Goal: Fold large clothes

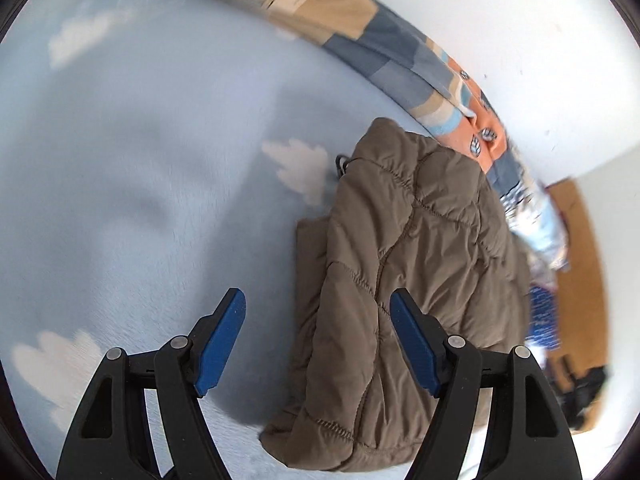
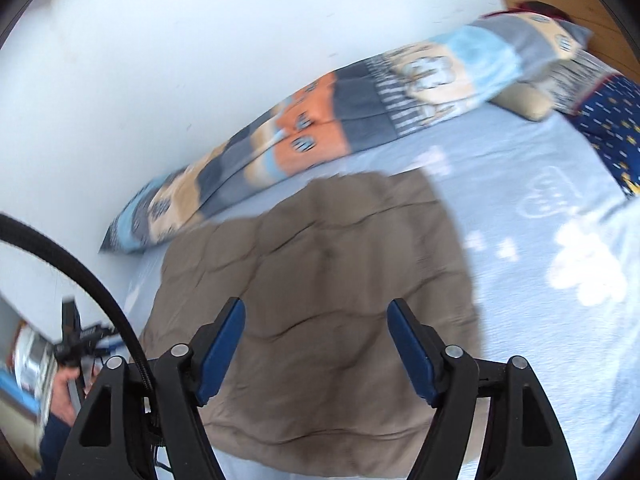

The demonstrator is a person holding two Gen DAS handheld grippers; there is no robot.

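Above, folded brown quilted jacket [image 1: 404, 264] on light-blue bed sheet [image 1: 140, 184]
Jacket lies beside patchwork duvet [image 2: 328, 120] at the sheet's wall-side edge; left gripper [image 1: 318, 344] and right gripper [image 2: 316, 348], jaws spread wide, hold nothing, both clear of the fabric

one brown jacket [image 1: 404, 272], one patchwork blanket [image 2: 320, 128], two tools [image 1: 318, 344]

Folded brown jacket [image 1: 404, 280] beside gaping tool [image 1: 318, 344]
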